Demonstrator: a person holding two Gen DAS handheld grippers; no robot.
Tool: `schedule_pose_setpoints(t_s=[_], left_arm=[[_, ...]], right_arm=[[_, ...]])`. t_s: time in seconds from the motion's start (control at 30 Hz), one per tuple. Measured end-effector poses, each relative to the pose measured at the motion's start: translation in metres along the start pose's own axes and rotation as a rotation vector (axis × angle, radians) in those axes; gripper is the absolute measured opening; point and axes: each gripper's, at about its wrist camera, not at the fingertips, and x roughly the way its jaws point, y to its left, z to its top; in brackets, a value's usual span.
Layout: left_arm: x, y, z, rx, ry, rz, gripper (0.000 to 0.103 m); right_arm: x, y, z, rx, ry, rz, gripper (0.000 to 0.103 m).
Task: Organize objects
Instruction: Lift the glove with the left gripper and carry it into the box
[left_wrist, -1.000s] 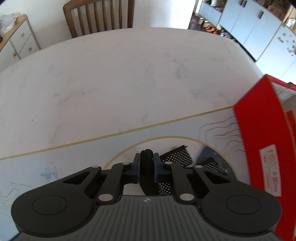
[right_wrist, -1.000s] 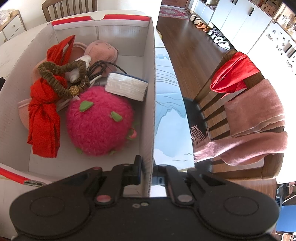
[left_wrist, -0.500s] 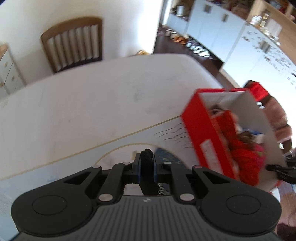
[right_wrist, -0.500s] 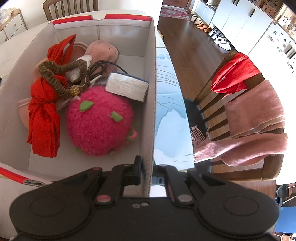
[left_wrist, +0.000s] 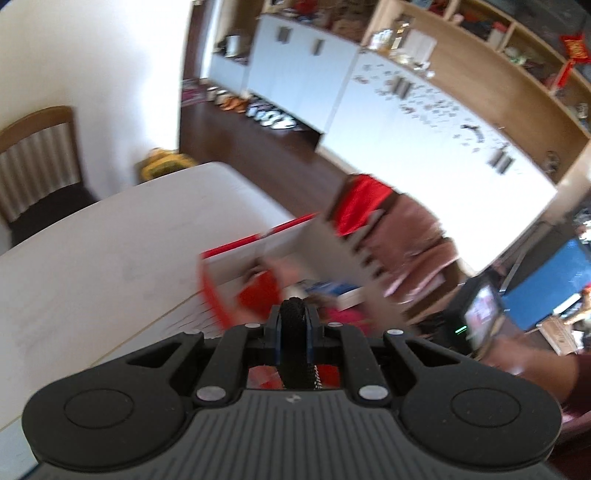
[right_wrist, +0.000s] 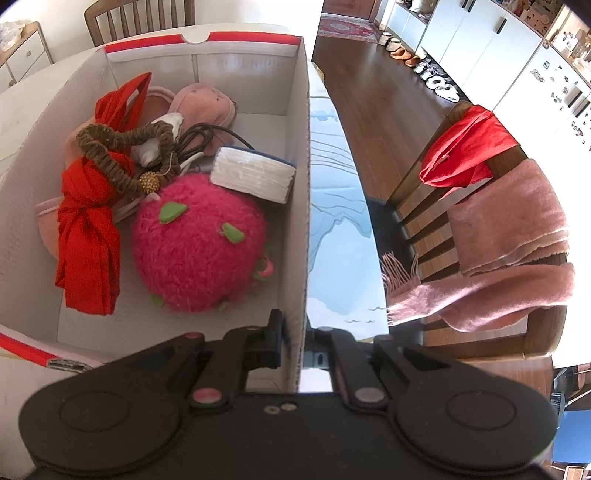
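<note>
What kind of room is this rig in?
Most likely a home dining area open to a kitchen: a white dining table with wooden chairs, a wall of white cabinets under open shelves, and pairs of shoes lined along the wood floor.

An open red-and-white box (right_wrist: 303, 155) stands on the counter (right_wrist: 22, 110), holding a pink plush fruit (right_wrist: 199, 243), knotted red cloth (right_wrist: 88, 236) and a white packet (right_wrist: 255, 177). A black textured item (left_wrist: 293, 347) sits upright, pinched in the left tongs (left_wrist: 293, 332).
</note>
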Motion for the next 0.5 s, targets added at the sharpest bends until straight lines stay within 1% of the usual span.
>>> schedule_pose_setpoints(t_s=[0.13, 0.27, 0.33, 0.43, 0.5], left_arm=[[0.027, -0.032, 0.015, 0.069, 0.006, -0.056, 0.010], [0.075, -0.052, 0.021, 0.096, 0.056, -0.087, 0.010], [0.100, -0.057, 0.021, 0.127, 0.070, -0.084, 0.010], [0.136, -0.052, 0.019, 0.117, 0.116, -0.065, 0.011], [0.157, -0.048, 0.017, 0.122, 0.142, -0.036, 0.011]], right_arm=[[0.000, 0.000, -0.001, -0.001, -0.003, 0.008, 0.007], [-0.001, 0.000, -0.001, -0.001, -0.005, 0.011, 0.007], [-0.001, 0.000, -0.001, -0.002, -0.005, 0.012, 0.007], [-0.001, 0.000, -0.001, -0.003, -0.006, 0.019, 0.007], [-0.001, 0.000, -0.001, -0.005, -0.008, 0.022, 0.007]])
